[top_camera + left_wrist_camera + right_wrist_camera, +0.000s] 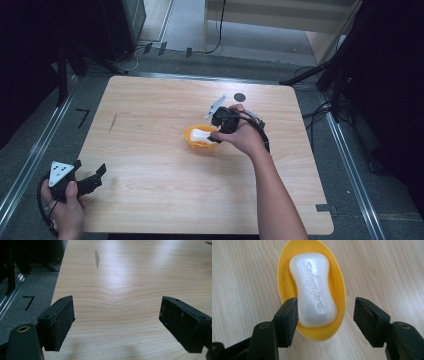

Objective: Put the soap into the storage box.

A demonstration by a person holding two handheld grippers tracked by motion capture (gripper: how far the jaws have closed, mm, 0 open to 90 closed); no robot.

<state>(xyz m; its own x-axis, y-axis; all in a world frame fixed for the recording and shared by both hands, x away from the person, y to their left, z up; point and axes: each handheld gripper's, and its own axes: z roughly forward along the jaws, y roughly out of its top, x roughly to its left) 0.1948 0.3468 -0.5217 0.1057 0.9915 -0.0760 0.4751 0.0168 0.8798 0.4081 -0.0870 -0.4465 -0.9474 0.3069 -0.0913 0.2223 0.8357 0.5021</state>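
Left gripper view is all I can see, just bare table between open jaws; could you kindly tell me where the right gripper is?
Observer: The right gripper hangs over a yellow dish near the middle of the table.
Operator: Thank you. Is anything in the dish?
Observer: Yes, a white bar of soap lies in it, lettering up.
Operator: Is the gripper gripping the soap?
Observer: No, its jaws stand open around the soap's near end, with a plain gap on one side.
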